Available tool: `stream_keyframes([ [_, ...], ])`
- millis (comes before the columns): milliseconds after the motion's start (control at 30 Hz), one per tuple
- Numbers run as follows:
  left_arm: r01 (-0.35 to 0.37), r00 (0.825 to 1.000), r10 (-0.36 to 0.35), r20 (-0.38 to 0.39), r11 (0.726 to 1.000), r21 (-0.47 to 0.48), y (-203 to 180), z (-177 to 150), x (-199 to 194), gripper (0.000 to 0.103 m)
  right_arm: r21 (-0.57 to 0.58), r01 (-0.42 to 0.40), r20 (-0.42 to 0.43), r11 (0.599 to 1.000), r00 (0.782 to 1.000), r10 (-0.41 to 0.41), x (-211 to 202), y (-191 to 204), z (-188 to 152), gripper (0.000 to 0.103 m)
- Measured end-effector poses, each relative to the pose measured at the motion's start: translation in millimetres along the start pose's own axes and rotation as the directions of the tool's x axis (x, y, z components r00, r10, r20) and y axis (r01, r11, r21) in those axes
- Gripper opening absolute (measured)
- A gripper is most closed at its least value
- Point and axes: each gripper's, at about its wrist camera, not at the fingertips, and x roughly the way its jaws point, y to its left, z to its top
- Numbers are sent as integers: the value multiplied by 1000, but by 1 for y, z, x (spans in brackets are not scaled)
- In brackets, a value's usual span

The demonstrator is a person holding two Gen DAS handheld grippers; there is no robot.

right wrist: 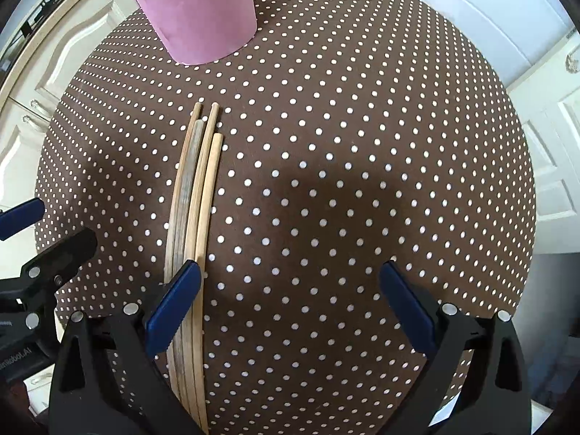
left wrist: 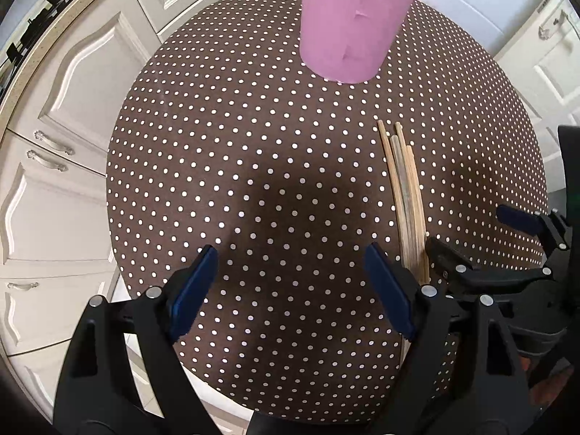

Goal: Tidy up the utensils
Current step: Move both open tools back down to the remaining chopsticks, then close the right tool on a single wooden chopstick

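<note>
L gripper point(left wrist: 293, 286) wide, empty | R gripper point(right wrist: 293, 301) wide, empty, over sticks point(right wrist: 197, 195) | cup point(left wrist: 355, 21) behind, upright | on table point(left wrist: 253, 145)

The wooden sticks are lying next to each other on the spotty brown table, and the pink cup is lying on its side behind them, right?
Not quite. The tall pink cylindrical cup stands upright, as the left wrist view shows. The rest holds: the thin wooden sticks lie side by side on the brown table with white dots, the cup beyond their far ends.
</note>
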Motion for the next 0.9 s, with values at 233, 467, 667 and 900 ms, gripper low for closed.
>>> stream_keyframes([
  [233,0,1000,0,-8,1000,-11,3,3,3,81,30,-29,-29,999,999,30,14,-7,5,95],
  [467,-10,1000,9,-11,999,-34,8,2,4,81,-21,20,-68,1000,997,-21,24,6,16,95],
  [667,-1,1000,0,-23,999,-49,11,0,5,81,-19,24,-46,1000,999,-25,25,13,16,94],
  [900,34,998,-35,-43,999,-35,3,-2,8,81,-41,19,9,999,1000,-19,12,18,1,49],
])
